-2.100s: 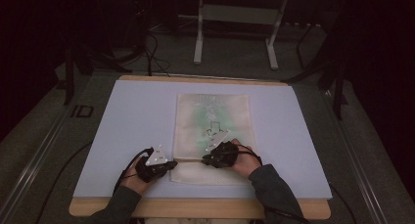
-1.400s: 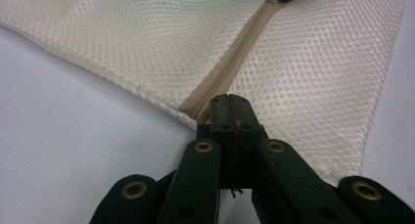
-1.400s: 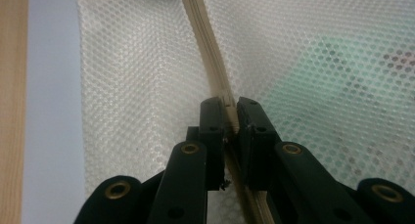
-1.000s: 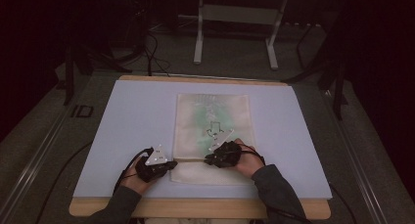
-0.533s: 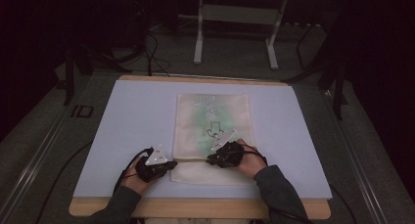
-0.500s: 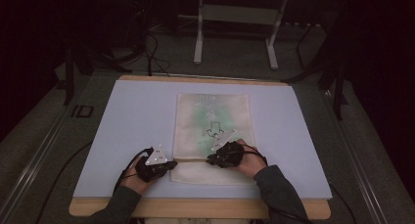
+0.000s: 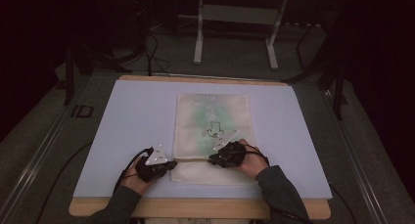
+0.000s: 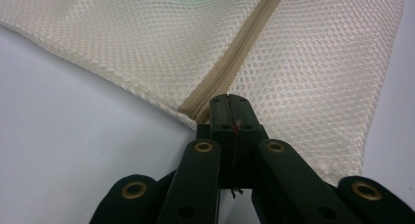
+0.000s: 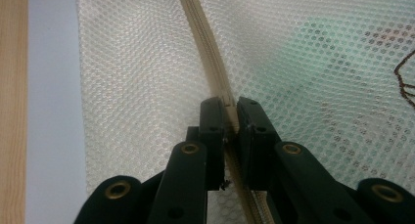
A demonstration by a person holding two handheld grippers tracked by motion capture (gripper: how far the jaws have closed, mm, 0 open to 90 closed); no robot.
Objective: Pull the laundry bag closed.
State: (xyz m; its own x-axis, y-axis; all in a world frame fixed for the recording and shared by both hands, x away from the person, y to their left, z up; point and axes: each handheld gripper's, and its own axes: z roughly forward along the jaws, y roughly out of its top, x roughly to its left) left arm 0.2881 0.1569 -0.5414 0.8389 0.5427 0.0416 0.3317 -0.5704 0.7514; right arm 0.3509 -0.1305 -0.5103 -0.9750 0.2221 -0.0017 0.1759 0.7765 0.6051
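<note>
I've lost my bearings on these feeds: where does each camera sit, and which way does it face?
High view: above the person's side, facing forward and down on the table; forearms, left tongs, right tongs.
Left gripper view: on the left tongs, facing the mesh bag edge at the zipper.
Right gripper view: on the right tongs, looking along the zipper.
Shared: all three show the bag.

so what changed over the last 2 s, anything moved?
The right hand-held gripper slid slightly rightward along the zipper of the mesh bag, jaws closed on the zipper. The left hand-held gripper stayed clamped at the zipper's left end. The bag and blue mat did not shift.
</note>
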